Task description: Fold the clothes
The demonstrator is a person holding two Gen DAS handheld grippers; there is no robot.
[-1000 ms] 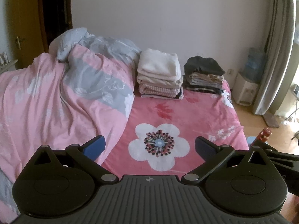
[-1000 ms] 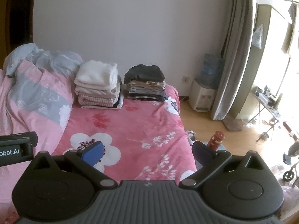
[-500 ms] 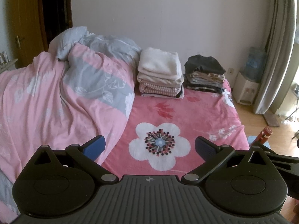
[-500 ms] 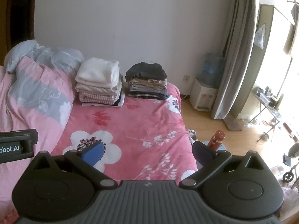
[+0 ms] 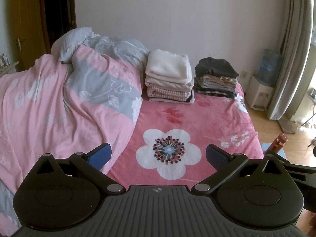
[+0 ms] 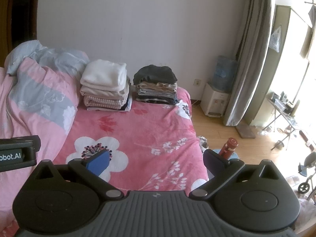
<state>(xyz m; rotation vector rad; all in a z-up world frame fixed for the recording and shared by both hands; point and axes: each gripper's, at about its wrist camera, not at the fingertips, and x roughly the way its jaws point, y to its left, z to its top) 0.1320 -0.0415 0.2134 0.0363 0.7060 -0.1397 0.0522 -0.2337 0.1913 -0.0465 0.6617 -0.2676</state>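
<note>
Now the bed is flat in the middle, a good spot to fold. Two piles of folded clothes sit by the wall, out of my way. My left gripper and right gripper are wide open, holding nothing.

Ahead and left of the left gripper, the pink-and-grey duvet runs off the frame's left edge and under the tool body. To the right gripper's left, a black bar is cropped — its lettering reads only "obot.AI". Beyond its right fingertip, the red bottle's base is hidden, and items on the far folding table — too small to tell.
</note>
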